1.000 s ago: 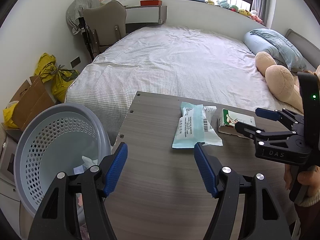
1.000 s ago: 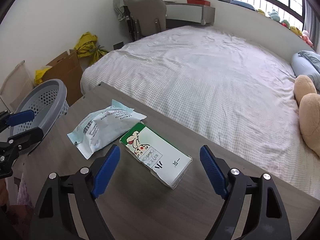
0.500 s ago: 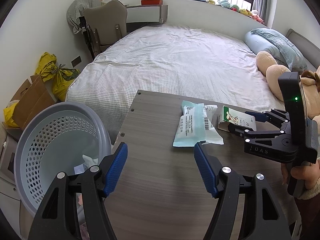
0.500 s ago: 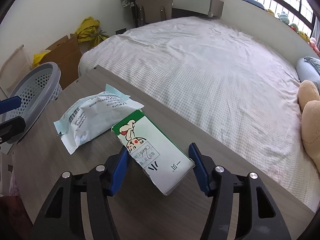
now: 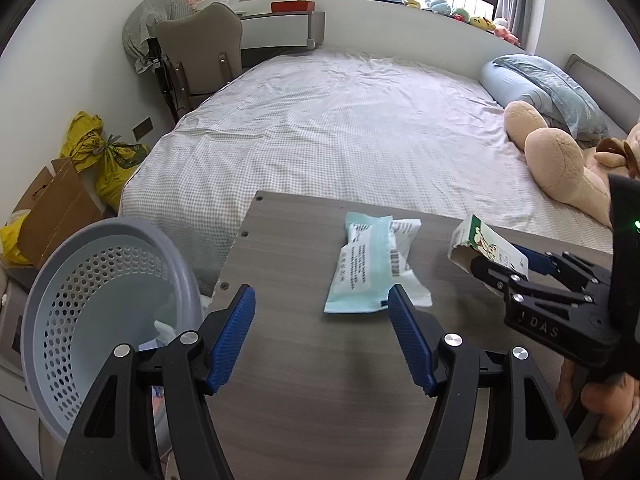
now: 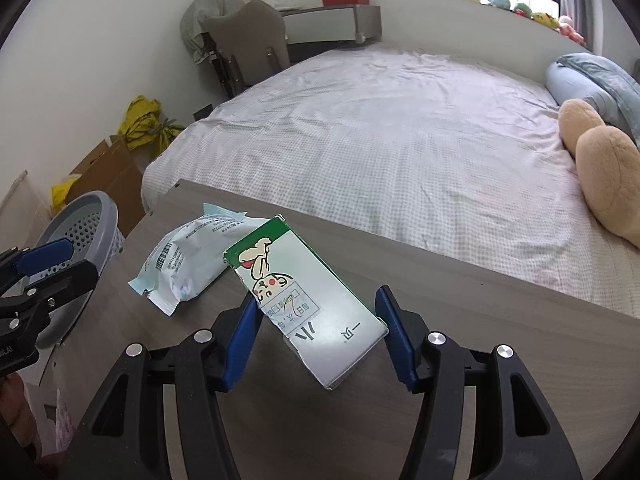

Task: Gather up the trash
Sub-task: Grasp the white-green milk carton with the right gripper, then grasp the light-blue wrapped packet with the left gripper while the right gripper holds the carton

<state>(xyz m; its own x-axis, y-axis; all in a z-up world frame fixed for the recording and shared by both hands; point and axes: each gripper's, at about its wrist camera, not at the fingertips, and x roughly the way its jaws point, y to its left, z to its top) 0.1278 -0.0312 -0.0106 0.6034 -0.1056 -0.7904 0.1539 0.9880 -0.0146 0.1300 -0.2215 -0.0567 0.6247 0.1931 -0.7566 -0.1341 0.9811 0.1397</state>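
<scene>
My right gripper (image 6: 318, 328) is shut on a white and green carton (image 6: 304, 300) and holds it tilted above the wooden table (image 6: 500, 360); the carton also shows in the left wrist view (image 5: 480, 246), with the right gripper (image 5: 508, 264) behind it. A pale blue plastic packet (image 5: 372, 264) lies flat on the table (image 5: 320, 400), also in the right wrist view (image 6: 188, 256). My left gripper (image 5: 320, 324) is open and empty, just short of the packet. A grey perforated basket (image 5: 100, 300) stands left of the table with some white trash inside.
A bed (image 5: 340, 128) with a checked sheet lies beyond the table's far edge, with a plush bear (image 5: 560, 168) on it. A cardboard box (image 5: 56, 208) and yellow bags (image 5: 104, 156) sit by the left wall. A chair (image 5: 200, 56) stands at the back.
My right gripper moved onto the carton, closed on it and lifted its far end off the table. The left gripper stayed open and hardly moved.
</scene>
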